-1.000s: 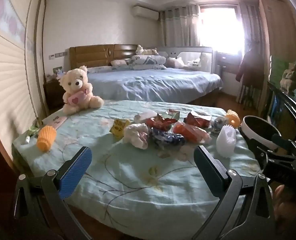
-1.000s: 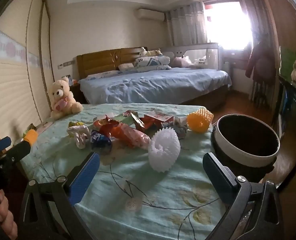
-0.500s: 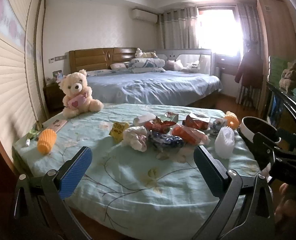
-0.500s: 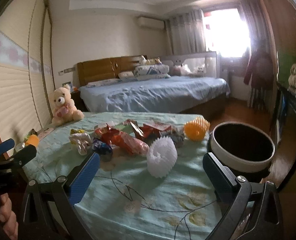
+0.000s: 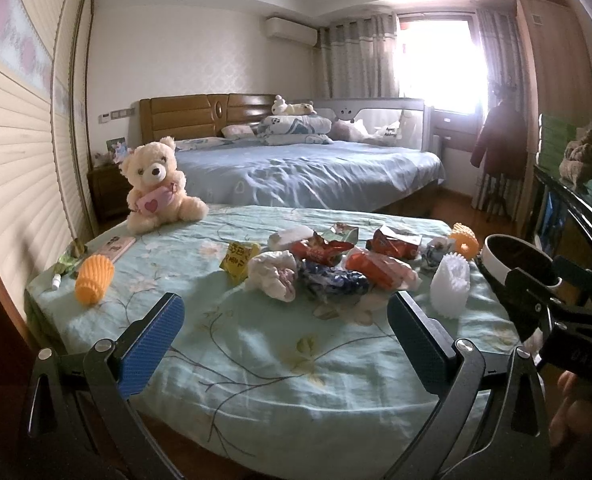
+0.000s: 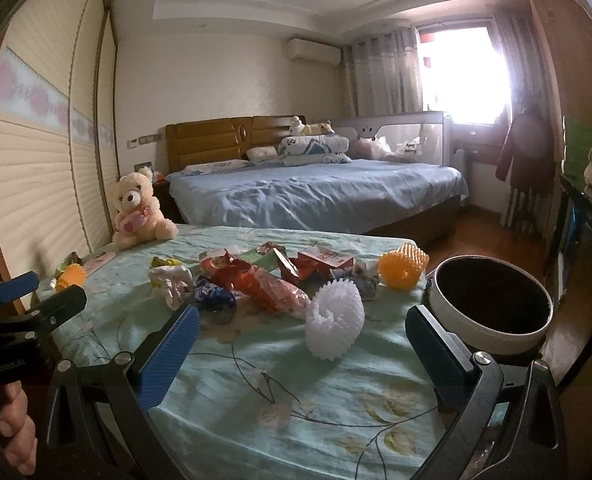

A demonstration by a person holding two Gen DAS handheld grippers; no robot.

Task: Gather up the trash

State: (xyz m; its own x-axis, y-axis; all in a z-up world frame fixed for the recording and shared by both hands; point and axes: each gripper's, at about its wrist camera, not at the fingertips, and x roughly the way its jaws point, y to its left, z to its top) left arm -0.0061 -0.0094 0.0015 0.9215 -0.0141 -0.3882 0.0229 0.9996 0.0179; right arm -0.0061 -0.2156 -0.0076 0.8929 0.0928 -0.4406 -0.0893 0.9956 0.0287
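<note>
— How are your jaws?

— My left gripper [image 5: 286, 336] is spread wide with nothing between its blue pads, hovering over the near edge of the pale green floral bedspread [image 5: 256, 360]. My right gripper [image 6: 301, 350] is just as wide apart and also holds nothing.

— The trash?

— Ahead of both: a heap of crumpled red, orange and blue snack wrappers [image 5: 335, 264]. A white foam fruit net [image 6: 334, 330] sits right between my right fingers, untouched. A white-rimmed round bin [image 6: 491, 312] stands just right of them.

— Any writing?

— Print on the yellow wrapper [image 5: 239, 258], too small to read.
</note>
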